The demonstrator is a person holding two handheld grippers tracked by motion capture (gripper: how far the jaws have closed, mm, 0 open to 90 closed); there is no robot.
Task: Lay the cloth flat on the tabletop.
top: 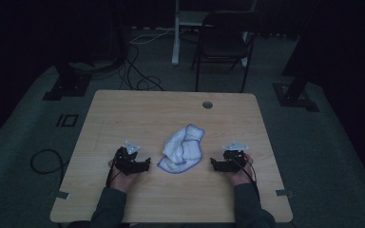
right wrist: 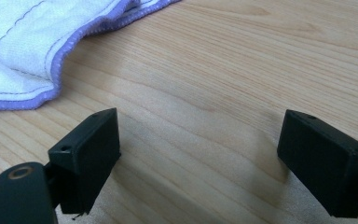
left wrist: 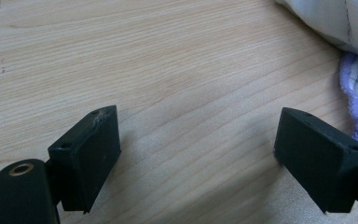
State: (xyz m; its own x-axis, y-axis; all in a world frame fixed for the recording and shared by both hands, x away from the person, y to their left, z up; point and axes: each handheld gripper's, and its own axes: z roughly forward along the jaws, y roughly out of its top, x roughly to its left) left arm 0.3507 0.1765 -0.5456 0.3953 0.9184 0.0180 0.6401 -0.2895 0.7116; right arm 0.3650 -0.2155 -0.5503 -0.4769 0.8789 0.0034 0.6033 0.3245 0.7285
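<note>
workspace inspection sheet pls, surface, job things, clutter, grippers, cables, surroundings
surface: light wooden table, a round hole near its far edge.
job's things: one crumpled white cloth with purple edging, lying mid-table between the two grippers, touched by neither.
clutter: nothing seen on the table besides the cloth.
grippers: left gripper and right gripper sit low over the table on either side of the cloth, jaws open, bare wood between them.
cables: loose cables on the floor beyond the table, a black loop on the floor at its left.
surroundings: dim room, grey carpet, a black chair behind the table, dark stand feet at the sides.
</note>
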